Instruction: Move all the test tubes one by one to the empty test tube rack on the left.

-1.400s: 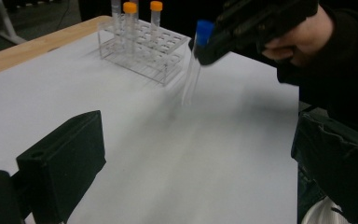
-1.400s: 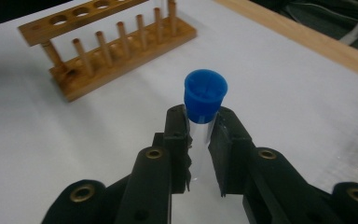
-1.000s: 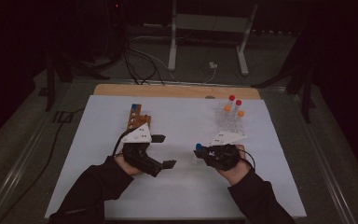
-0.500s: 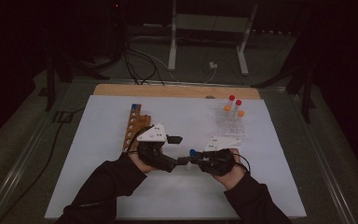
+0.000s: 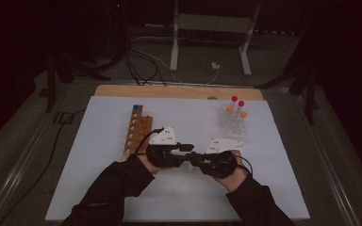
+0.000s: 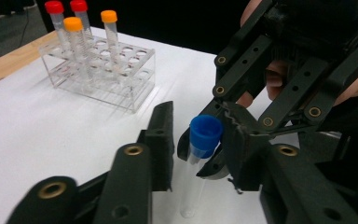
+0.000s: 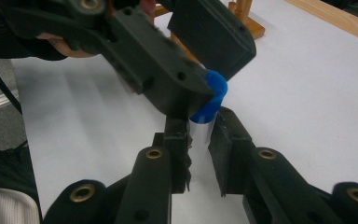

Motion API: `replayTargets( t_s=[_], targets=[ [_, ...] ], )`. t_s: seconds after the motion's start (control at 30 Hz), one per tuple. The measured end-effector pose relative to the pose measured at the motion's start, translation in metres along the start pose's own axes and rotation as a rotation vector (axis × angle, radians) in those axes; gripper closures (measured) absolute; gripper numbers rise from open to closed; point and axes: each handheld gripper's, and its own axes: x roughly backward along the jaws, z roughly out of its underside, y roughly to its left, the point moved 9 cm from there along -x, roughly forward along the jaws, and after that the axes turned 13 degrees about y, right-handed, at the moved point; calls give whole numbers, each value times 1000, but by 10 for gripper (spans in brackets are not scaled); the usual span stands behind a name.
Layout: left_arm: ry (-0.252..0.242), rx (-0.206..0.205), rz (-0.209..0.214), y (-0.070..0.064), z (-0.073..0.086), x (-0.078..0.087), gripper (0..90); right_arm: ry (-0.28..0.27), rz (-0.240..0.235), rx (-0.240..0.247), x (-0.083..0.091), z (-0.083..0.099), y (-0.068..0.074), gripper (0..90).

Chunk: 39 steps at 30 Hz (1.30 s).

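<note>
**Two grippers meet over the blue-capped tube**

The right gripper has its fingers closed on the clear body of a test tube, just under the blue cap. The left gripper has its fingers spread wide on either side of that cap, one pad close to it and the other apart; it grips nothing yet. The tube hangs nearly upright above the white tabletop, near the front middle of it.

A second ago the two grippers were well apart, the left one near the wooden rack. Half a second ago they had drawn close; now their tips meet in the high view. This looks like the start of a hand-over or an uncapping, with the left fingers about to shut on the cap.

Farther off, the clear plastic rack holds four capped tubes, two red and two orange.
</note>
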Motion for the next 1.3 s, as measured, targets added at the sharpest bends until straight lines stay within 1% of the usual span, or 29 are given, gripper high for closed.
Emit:
replayTargets(
  t_s=[0.1,0.13,0.4,0.47,0.6,0.67,0.7,0.77,0.8,0.87,0.93,0.97,1.03,1.13,1.2,1.23,1.3],
  targets=[
    [7,-13,8,-2,-1,-1,735,0,3,-5,0,0,-1,769],
    [9,-16,4,-2,-1,-2,755,0,2,-6,0,0,-1,769],
    [13,-31,-8,-2,-2,-3,774,-2,4,-12,0,1,-3,768],
    [12,-27,-6,-1,-3,-2,774,-3,6,-14,1,1,-3,768],
    [-1,-28,-27,0,-5,-1,775,-19,12,-18,2,-1,-4,756],
    [-11,-21,-44,3,-7,2,775,-27,4,-19,3,-2,-5,634],
    [-15,-13,-44,5,-7,4,775,-31,10,-21,4,-2,-5,593],
    [-17,-9,-64,9,-8,8,775,-42,19,-29,6,-2,-6,512],
    [-22,-2,-61,11,-8,11,775,-45,23,-30,7,-3,-7,487],
    [-22,-3,-80,15,-8,16,775,-59,36,-41,9,-4,-9,407],
    [-31,6,-87,20,-10,23,775,-67,40,-48,12,-4,-11,350],
    [-31,5,-103,22,-10,26,775,-72,43,-54,13,-5,-12,316],
    [-39,9,-112,26,-12,33,775,-71,40,-58,14,-5,-12,252],
    [-40,10,-142,33,-13,43,775,-81,45,-72,15,-6,-14,168],
    [-46,17,-155,38,-14,51,775,-88,49,-83,16,-6,-15,136],
    [-48,20,-168,42,-14,54,775,-90,50,-87,16,-7,-15,104],
    [-46,31,-181,48,-14,61,775,-95,55,-98,17,-7,-16,60]
  ],
)
